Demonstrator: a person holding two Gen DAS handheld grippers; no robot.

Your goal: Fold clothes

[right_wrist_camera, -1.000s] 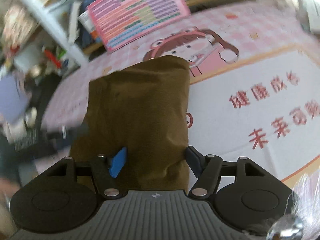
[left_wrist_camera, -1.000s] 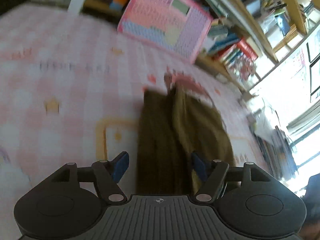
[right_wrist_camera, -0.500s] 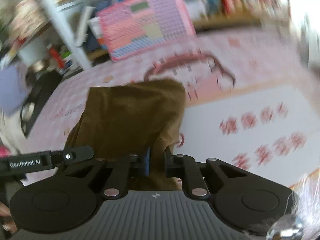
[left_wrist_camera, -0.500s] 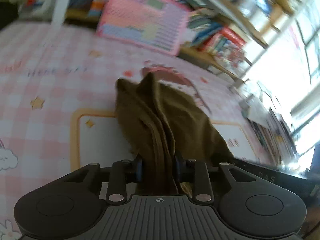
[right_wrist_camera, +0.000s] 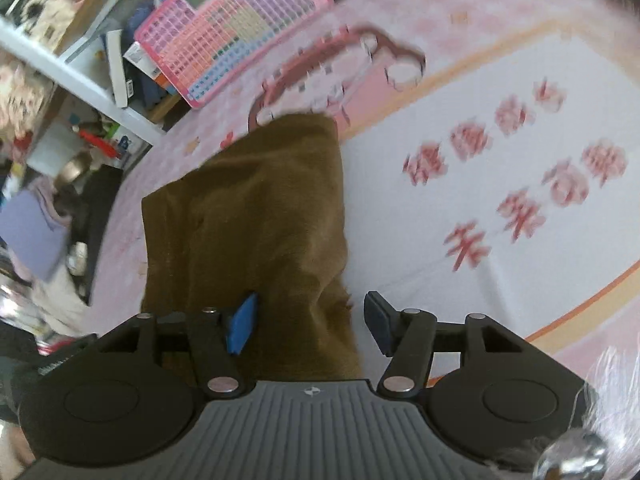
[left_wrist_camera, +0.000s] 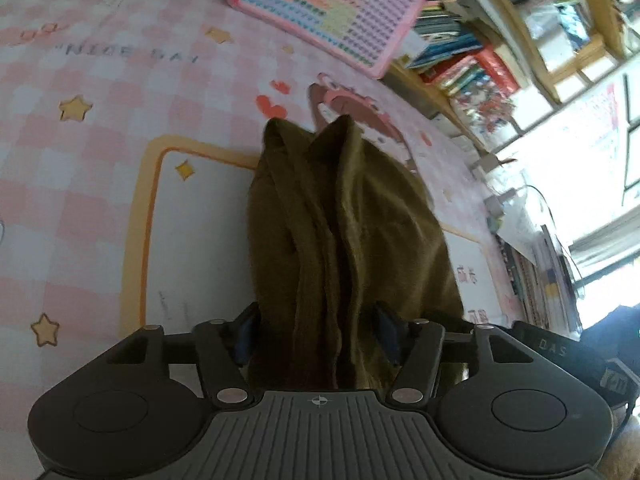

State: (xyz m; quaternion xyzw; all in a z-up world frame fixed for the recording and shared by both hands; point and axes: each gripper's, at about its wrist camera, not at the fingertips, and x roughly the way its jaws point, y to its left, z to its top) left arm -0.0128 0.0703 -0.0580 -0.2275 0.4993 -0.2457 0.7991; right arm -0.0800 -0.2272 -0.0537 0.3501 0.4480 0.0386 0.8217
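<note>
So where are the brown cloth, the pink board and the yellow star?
Cloth [right_wrist_camera: 256, 216]: right wrist view, flat top.
Board [left_wrist_camera: 332, 4]: left wrist view, its face.
Star [left_wrist_camera: 74, 108]: left wrist view, its centre.

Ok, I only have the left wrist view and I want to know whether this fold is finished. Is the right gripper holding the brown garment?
Observer: No. The right gripper is opening. The brown garment lies between its fingers, but the dark pad stands clear of the cloth's edge.
Operator: How does the garment look from that side?
Observer: Its top layer lies fairly flat on the mat, with a straight edge on the side towards the dark pad.
Operator: What is beside that edge?
Observer: The mat's white panel, printed with blurred red characters.
</note>
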